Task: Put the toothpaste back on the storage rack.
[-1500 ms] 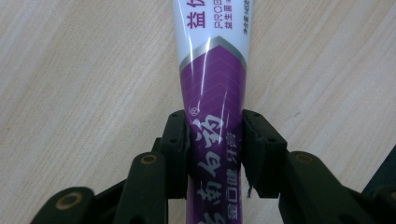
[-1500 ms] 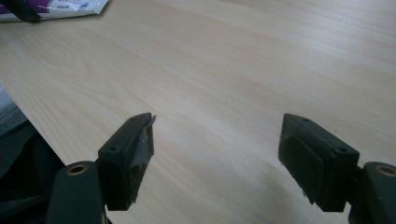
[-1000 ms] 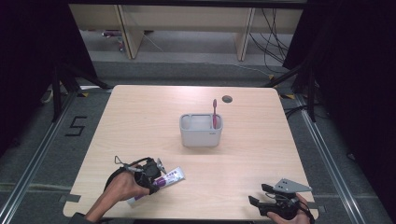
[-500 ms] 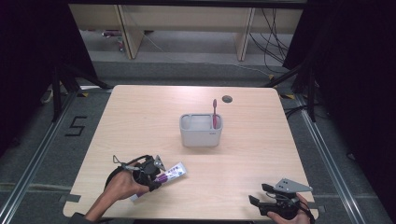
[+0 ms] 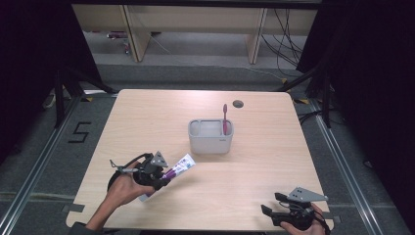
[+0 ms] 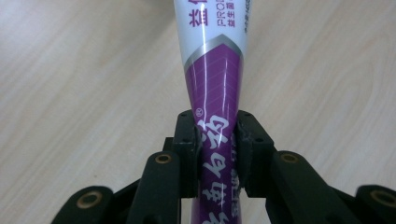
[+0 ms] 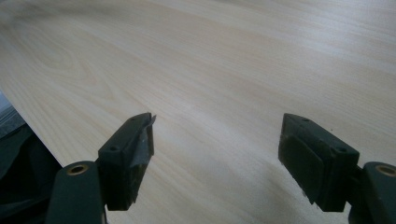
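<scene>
A pale wood-grain worktop (image 5: 147, 117) with rounded corners fills the middle of the frame. A grey rectangular tub (image 5: 210, 137) stands just above its centre, and a small dark round hole (image 5: 238, 104) sits near the upper edge, right of the middle.

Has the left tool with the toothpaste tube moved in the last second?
Yes, slightly. The left tool, shut on the toothpaste tube, has edged toward the near table edge, away from the grey holder.
</scene>
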Demonstrator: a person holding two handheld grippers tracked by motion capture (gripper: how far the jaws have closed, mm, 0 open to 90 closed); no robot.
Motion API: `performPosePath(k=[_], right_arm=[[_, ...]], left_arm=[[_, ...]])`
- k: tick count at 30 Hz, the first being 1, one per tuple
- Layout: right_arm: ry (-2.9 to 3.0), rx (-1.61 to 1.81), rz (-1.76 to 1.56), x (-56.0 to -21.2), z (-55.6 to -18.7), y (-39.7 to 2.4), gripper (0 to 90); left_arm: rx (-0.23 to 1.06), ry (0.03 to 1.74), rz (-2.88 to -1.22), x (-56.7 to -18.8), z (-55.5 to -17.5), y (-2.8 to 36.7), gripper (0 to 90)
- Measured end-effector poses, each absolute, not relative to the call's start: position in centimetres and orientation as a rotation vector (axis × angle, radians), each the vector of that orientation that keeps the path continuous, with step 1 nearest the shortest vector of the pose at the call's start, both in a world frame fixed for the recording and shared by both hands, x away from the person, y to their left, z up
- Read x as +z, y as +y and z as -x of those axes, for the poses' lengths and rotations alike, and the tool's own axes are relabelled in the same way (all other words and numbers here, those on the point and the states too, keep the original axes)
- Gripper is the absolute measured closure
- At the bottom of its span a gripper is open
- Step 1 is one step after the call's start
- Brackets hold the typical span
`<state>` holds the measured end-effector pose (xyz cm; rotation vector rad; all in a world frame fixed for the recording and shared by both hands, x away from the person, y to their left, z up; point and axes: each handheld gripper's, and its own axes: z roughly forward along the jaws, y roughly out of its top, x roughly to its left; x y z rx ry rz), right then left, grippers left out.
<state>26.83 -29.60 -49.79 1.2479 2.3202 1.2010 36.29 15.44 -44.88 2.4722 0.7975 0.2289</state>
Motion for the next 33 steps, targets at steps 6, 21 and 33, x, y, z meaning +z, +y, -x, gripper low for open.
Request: performPosePath(k=[6,21,33], right_arm=[[2.320,1.202,-1.257,-49.8,-26.8,-29.6,27.4],[2.319,1.200,-1.260,-49.8,-26.9,-29.7,27.3],[2.321,1.201,-1.258,-49.8,-27.0,-29.8,27.4]], left_arm=[[0.239,0.832,-2.398,-44.0,-36.8,16.1,72.3],[0.391,0.903,-2.169,-42.7,-38.1,17.4,72.3],[0.459,0.931,-2.027,-41.6,-39.1,17.5,72.3]])
